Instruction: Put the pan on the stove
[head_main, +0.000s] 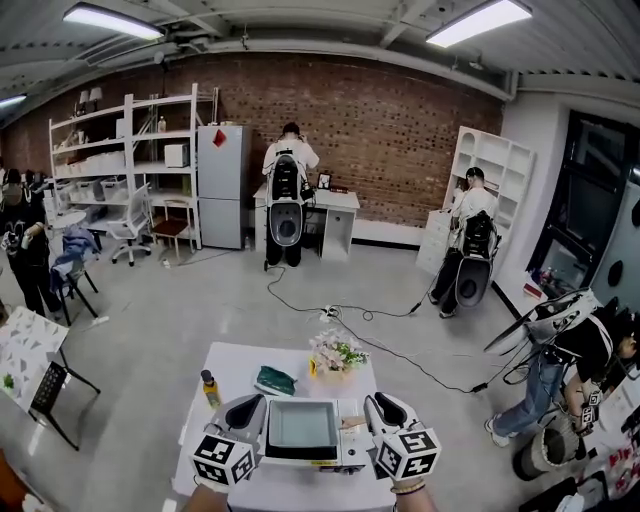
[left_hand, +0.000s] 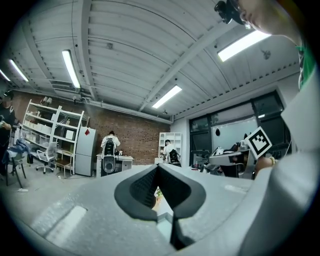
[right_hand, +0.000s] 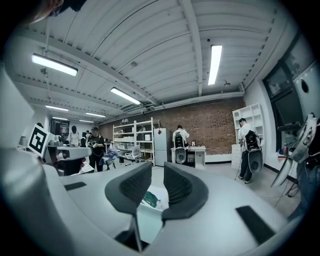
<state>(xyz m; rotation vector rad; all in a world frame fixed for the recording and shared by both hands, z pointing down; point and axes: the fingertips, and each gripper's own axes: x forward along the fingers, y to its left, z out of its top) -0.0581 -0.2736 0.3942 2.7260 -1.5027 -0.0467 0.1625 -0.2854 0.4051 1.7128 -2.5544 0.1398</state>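
Observation:
In the head view a square grey pan (head_main: 300, 424) lies between my two grippers over the near part of a white table (head_main: 232, 368). Under its near edge shows a white box with a dark top, the stove (head_main: 318, 459). My left gripper (head_main: 247, 412) is at the pan's left rim; in the left gripper view its pads (left_hand: 145, 187) meet and the pale pan (left_hand: 163, 226) shows just below them. My right gripper (head_main: 378, 410) is at the right rim. In the right gripper view its gripper (right_hand: 157, 186) keeps a gap, with the pan's thin rim (right_hand: 135, 234) beside the left pad.
On the table beyond the pan are a small bottle (head_main: 208, 387), a green cloth (head_main: 275, 380) and a bunch of flowers (head_main: 338, 352). Cables (head_main: 372, 330) trail over the floor. Several people stand at desks and shelves by the brick wall and at the right.

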